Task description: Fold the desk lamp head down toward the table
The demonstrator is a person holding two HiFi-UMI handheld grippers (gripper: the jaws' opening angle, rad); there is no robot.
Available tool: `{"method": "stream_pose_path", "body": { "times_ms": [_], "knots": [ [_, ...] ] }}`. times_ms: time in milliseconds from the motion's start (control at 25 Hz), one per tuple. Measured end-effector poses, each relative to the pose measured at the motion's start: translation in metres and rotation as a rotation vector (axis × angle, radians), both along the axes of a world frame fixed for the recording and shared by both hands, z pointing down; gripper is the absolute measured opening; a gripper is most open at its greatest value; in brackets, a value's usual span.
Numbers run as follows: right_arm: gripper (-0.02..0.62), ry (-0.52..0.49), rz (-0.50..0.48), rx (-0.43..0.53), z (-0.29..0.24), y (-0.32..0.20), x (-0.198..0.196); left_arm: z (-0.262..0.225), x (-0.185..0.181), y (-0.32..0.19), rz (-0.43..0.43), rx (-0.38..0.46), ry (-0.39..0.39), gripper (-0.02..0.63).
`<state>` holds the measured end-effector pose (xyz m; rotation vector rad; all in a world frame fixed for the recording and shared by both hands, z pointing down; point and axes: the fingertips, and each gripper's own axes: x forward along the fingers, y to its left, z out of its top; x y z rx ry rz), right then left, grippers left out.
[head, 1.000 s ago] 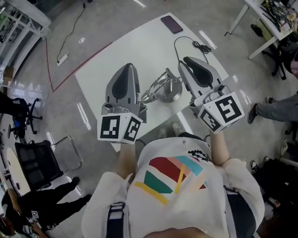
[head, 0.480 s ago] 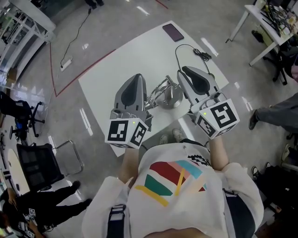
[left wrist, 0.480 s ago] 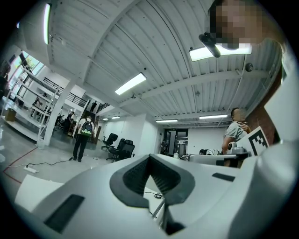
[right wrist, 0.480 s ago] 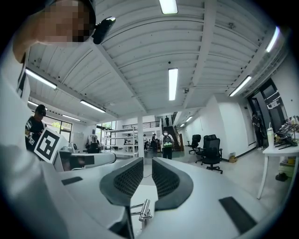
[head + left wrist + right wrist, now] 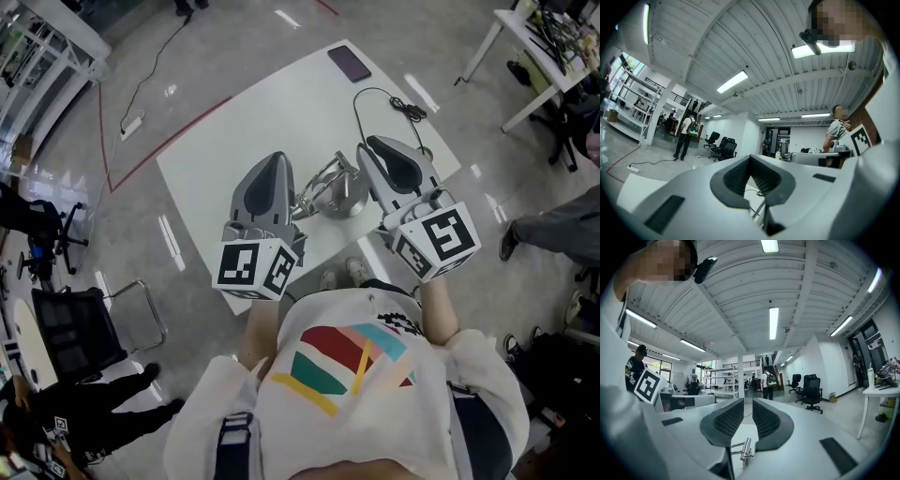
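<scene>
Floor, far left: a white power strip [image 5: 130,120] with its lead, and a red tape line [image 5: 178,134] that runs under the table's corner. A black office chair [image 5: 71,330] stands lower left, well apart from the work.

White table [image 5: 246,120], set at an angle in the head view. The person stands at its near edge with one gripper in each hand, both pointed level across the top.

Left gripper [image 5: 278,158]: the jaws are closed and the ribbed pads meet at the tip [image 5: 750,157]. Nothing is pinched between them. Its own view shows only a thin metal rod of the lamp [image 5: 758,210], low in the gap beneath the pads.

Desk lamp [image 5: 330,187]: silver, on the table between the two grippers, near the front edge. Its round part rests on the table top. The jointed arms lie low and angle toward the left gripper, just beside that gripper's inner flank. I cannot tell whether they touch.

Right gripper [image 5: 373,143]: the jaws are drawn together to a narrow slit [image 5: 744,402] and there is nothing between the pads. A small metal joint of the lamp [image 5: 746,449] shows below them.

Behind the right gripper a black cable [image 5: 397,97] loops over the table. A dark phone [image 5: 349,63] lies flat by the far corner. Far right, a second white table [image 5: 525,58] holds clutter.
</scene>
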<state>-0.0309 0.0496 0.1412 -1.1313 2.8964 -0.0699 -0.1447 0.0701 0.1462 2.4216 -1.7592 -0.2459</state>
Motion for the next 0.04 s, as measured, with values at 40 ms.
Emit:
{"method": "stream_pose_path", "body": {
  "times_ms": [40],
  "knots": [
    [0.066,-0.001,0.004,-0.003,0.0008,-0.0002,0.0004,0.0001,-0.0003,-0.0003,0.0,-0.001,-0.001,0.043]
  ]
}}
